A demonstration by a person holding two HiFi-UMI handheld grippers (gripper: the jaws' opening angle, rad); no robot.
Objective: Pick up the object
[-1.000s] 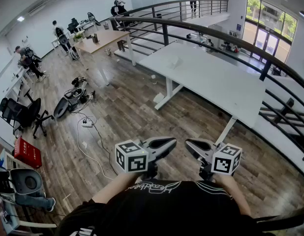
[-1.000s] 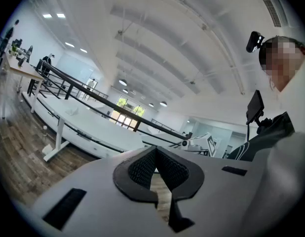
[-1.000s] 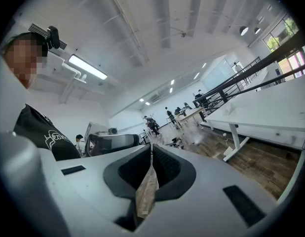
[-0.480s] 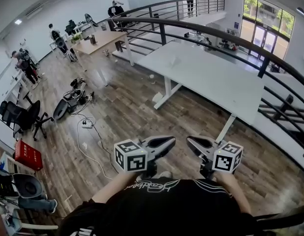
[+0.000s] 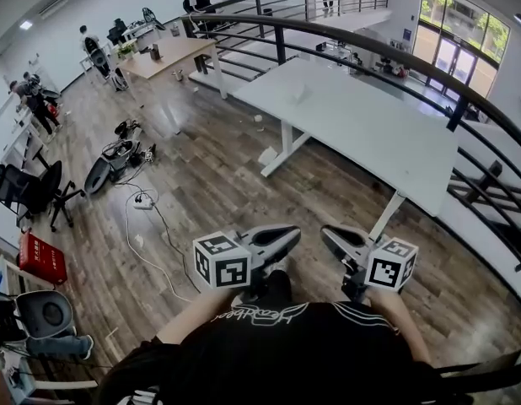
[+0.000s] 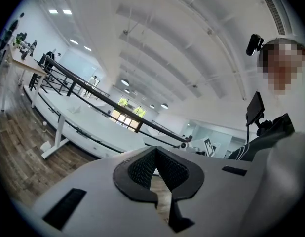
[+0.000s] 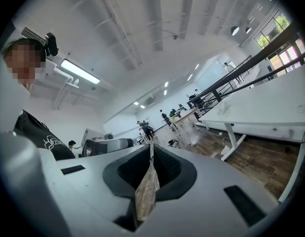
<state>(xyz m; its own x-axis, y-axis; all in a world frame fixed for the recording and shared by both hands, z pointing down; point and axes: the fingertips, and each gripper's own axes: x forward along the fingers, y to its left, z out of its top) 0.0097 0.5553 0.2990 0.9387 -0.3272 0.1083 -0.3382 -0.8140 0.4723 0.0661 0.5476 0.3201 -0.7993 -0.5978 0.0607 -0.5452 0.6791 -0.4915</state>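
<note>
Over on the left, a red case [image 5: 43, 259] and a black office chair [image 5: 29, 191] stood on the wood floor [image 5: 218, 167], with a cable [image 5: 151, 243] trailing across the boards. The gear [image 5: 117, 163] heaped beyond was too small to name. Nearer the middle, the left gripper [image 5: 292, 234] was held level before the person's body, its jaws pressed together with nothing between them. Just beside it, the right gripper [image 5: 326, 234] matched it, tips meeting on nothing. Both hands were hidden behind the marker cubes [image 5: 222, 261] and the black shirt [image 5: 294, 353]. Ahead to the right stood the white table [image 5: 378, 142], bearing a small pale object [image 5: 301, 94] near its far end. It was too tiny to identify and lay well apart from both grippers. A dark railing [image 5: 429, 87] curved behind the table and ran out of sight at the right.
</note>
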